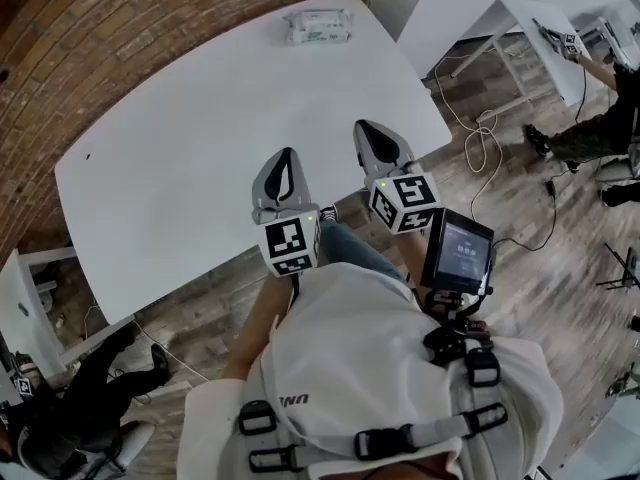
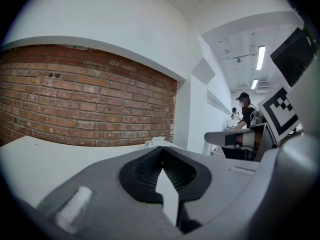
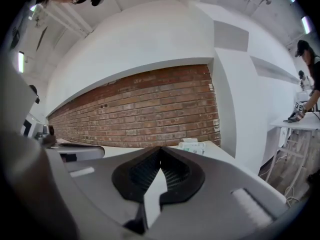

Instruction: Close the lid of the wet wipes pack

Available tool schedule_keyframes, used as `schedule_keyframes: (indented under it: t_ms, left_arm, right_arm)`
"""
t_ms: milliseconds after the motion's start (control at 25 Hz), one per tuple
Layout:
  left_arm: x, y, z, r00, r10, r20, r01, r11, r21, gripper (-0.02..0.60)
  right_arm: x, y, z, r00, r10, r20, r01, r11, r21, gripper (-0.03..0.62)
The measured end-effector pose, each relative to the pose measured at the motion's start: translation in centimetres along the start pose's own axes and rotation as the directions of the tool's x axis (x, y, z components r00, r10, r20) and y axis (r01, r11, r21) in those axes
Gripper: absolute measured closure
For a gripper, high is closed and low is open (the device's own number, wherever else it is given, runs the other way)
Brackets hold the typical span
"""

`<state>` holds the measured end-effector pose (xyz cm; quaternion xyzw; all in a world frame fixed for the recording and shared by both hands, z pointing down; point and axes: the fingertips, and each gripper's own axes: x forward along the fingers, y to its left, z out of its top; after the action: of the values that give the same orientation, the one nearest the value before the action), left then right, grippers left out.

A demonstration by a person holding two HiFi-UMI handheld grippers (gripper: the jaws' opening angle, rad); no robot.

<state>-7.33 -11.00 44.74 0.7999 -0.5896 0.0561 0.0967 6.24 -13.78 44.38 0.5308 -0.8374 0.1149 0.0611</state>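
Observation:
The wet wipes pack (image 1: 319,26), white with green print, lies at the far edge of the white table (image 1: 180,168), close to the brick wall. It is small in the left gripper view (image 2: 157,142) and in the right gripper view (image 3: 194,146), where a white part rises from its top. Whether its lid is open I cannot tell. My left gripper (image 1: 286,156) (image 2: 161,150) hovers over the table's near edge, jaws shut and empty. My right gripper (image 1: 367,128) (image 3: 160,149) sits beside it, also shut and empty. Both are far from the pack.
A brick wall (image 1: 120,38) runs behind the table. Another white table (image 1: 520,18) stands to the right, with cables (image 1: 480,138) on the wooden floor. A person (image 1: 600,118) is at far right, another (image 1: 70,408) sits at lower left. A small screen (image 1: 458,253) hangs at my chest.

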Motion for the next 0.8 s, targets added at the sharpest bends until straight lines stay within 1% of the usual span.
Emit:
schedule_keyframes:
  t_ms: [160,320,440,600,680,800]
  left_arm:
    - [4.8,-0.2,1.3,1.0,0.024,-0.001,-0.024,1.0,-0.007,0.583]
    - [9.0,-0.5,1.8,1.0,0.019,-0.014,-0.019,1.0,-0.023,0.583]
    - [10.2,-0.5,2.0,1.0,0.012,-0.029,-0.013,0.999,-0.039,0.583]
    - [10.5,-0.4,3.1,0.999,0.01,-0.035,-0.011,1.0,-0.025,0.583]
    - [11.6,-0.2,2.9,0.999,-0.003,-0.051,0.002,1.0,-0.017,0.583]
    - [14.6,0.6,2.1,0.997,-0.022,-0.071,0.023,1.0,0.01,0.583]
  right_arm:
    - [4.3,-3.5,1.8,0.999,0.04,-0.011,-0.04,0.999,-0.008,0.588]
    - [8.6,-6.9,3.1,0.998,0.06,-0.021,-0.06,0.998,-0.016,0.588]
    - [10.8,-8.4,4.5,0.997,0.078,-0.021,-0.078,0.996,-0.033,0.588]
    - [13.4,-10.1,7.0,0.996,0.086,-0.033,-0.089,0.991,-0.101,0.588]
    - [16.3,-11.1,7.1,0.994,0.094,-0.062,-0.102,0.985,-0.137,0.588]
    - [22.5,-12.4,5.7,0.984,0.113,-0.138,-0.137,0.975,-0.177,0.588]
